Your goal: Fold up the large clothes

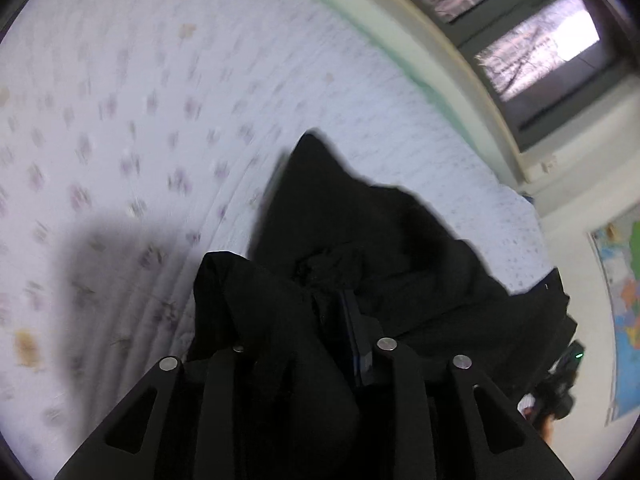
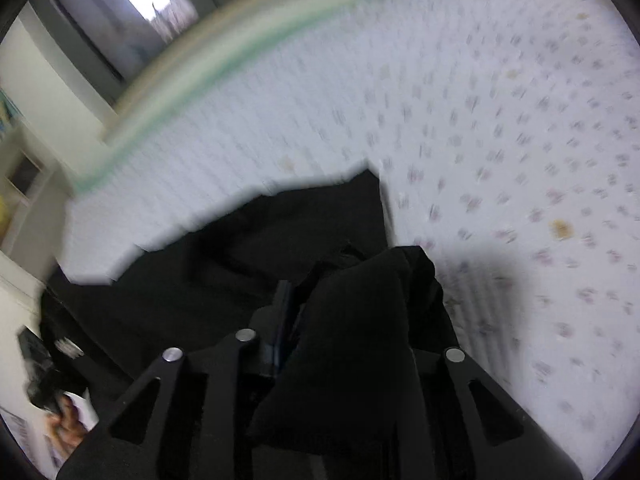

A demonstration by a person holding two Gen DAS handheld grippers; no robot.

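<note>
Here both grippers, left (image 1: 320,312) and right (image 2: 344,292), pinch bunched black garment (image 1: 380,232) over the bedsheet (image 1: 140,100); carry both toward 12 o'clock evenly, keeping the edge taut.

Bed sheet (image 1: 140,128), white with small purplish floral print and a few brownish stains. Pale green bed frame (image 1: 404,36) along far edge. Window (image 1: 540,48) beyond it. Colourful wall map (image 1: 624,312), right side.

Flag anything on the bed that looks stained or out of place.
The bedsheet carries brownish spots, one at and another at. The black garment is bunched, clamped in both grippers.
</note>
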